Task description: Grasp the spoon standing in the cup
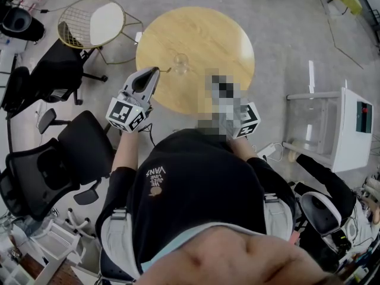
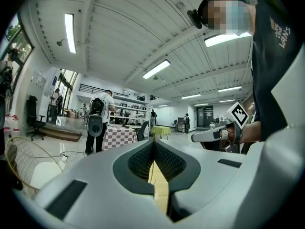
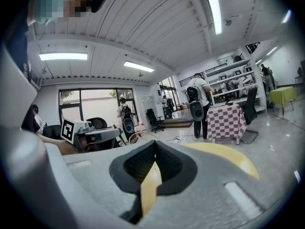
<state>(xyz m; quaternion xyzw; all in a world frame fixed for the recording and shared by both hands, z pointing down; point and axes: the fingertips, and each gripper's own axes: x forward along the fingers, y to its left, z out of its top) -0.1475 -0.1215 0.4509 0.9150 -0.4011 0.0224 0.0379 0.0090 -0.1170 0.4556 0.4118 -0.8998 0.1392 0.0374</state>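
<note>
I see L gripper [image 1: 155,71] and R gripper [image 3: 154,146] both clenched on nothing, w/ the glass cup [image 1: 181,62] on the round table [image 1: 208,37] just ahead of L's tip.

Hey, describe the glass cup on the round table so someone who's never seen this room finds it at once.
Look for the round light-wood table at the top of the head view. Left of its centre, just past the tips of the left gripper, stands a small clear glass cup. It is the only thing seen standing on the tabletop, and see-through, unlike the solid grey gripper.
</note>
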